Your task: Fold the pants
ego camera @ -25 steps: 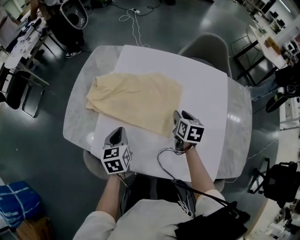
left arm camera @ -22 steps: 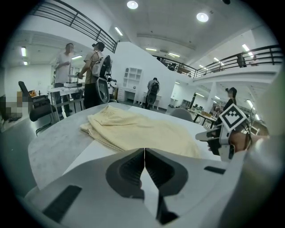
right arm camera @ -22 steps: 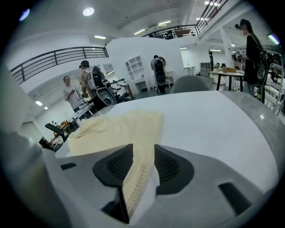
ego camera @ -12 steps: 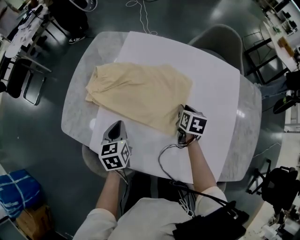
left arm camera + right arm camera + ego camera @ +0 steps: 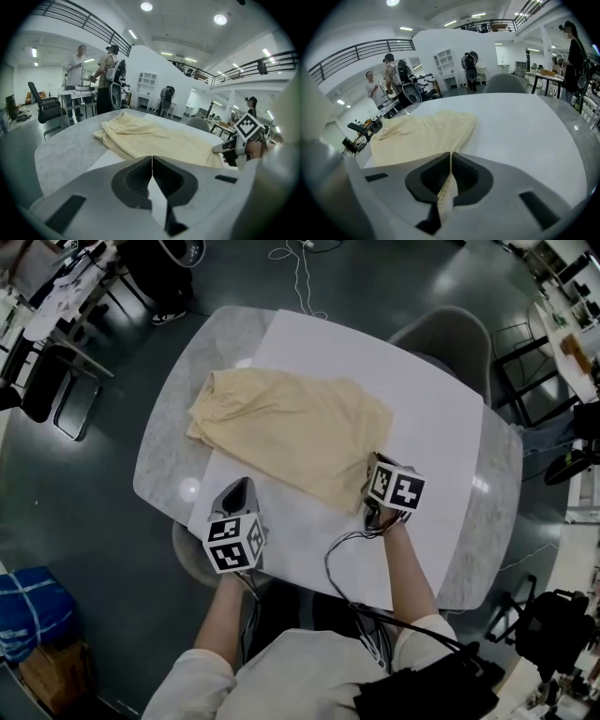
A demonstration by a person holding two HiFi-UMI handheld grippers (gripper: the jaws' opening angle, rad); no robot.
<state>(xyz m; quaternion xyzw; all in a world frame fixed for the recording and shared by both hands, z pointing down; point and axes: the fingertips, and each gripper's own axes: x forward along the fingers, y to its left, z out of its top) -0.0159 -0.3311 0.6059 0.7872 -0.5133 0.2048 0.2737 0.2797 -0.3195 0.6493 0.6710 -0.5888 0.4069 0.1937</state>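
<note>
Only the right tool's point(image 5: 451, 158) own view shows its jaws, just closing, pinching the pants point(image 5: 421, 133) edge ahead; overhead, its cube point(image 5: 398, 489) hides that. The left tool point(image 5: 152, 163) is pressed together, empty

Cream pants point(image 5: 291, 427) are lying on a white sheet point(image 5: 422, 418); the right gripper point(image 5: 373, 479) is sitting at their near corner, the left gripper point(image 5: 240, 488) hovering apart.

Pale yellow pants point(image 5: 291, 432), white sheet point(image 5: 422, 418), grey-white marbled table point(image 5: 167, 451), dark glossy grey floor point(image 5: 75, 512)
</note>
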